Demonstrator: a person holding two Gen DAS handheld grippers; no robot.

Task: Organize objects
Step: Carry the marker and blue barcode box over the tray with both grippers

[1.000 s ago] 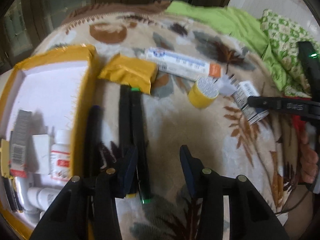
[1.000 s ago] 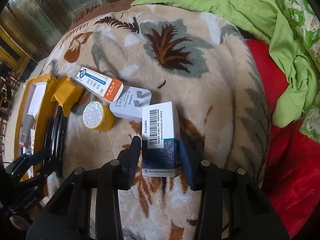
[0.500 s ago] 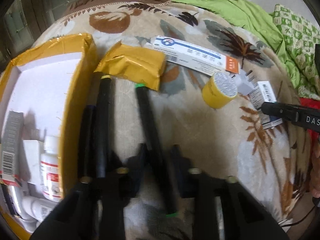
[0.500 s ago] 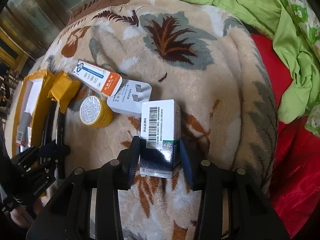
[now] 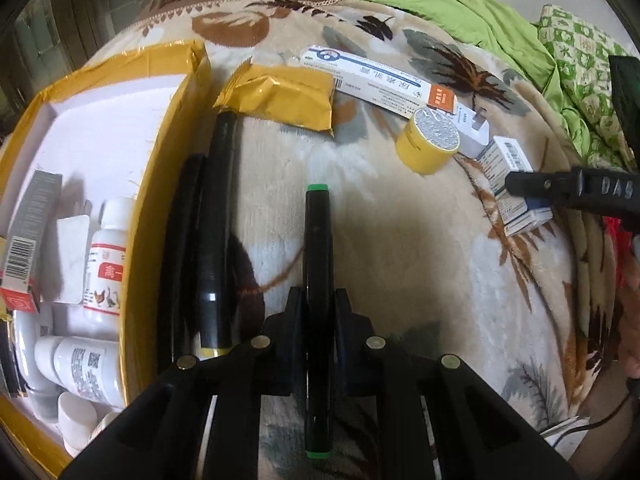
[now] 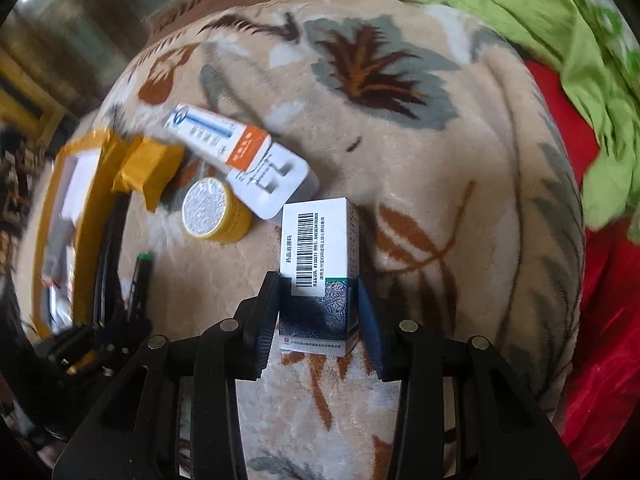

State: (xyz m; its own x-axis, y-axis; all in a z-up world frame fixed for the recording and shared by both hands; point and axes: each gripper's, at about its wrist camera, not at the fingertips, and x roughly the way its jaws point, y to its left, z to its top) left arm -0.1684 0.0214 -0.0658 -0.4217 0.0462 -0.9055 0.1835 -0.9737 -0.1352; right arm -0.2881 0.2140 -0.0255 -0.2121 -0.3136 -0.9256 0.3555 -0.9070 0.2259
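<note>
- Jaws of the left gripper are closing, pads pressed on a black marker with green ends that runs straight away from the camera between them, its far green cap out over the leaf-patterned blanket.
- Jaws of the right gripper stand clamped on the dark lower part of a white medicine box with a barcode; the box stands upright on the blanket between the pads.
- Just left of the held marker, in the left wrist view, lie a thicker black pen with a yellow end and a thin black pen, side by side and along the wall of the yellow box.
- Inside that yellow box are a white bottle with a red label, a second white bottle lying on its side, a grey carton with a barcode and a small white block.
- Farther out sits a yellow round tin with a silvery top, close beside a white plug adapter.
- Gold foil packet lies at the far corner of the yellow box, over the tip of the thicker pen.
- Long white carton with an orange end lies beyond the tin, its orange end close by the adapter.
- At the far edge are a green sheet and a red cloth on the right.
</note>
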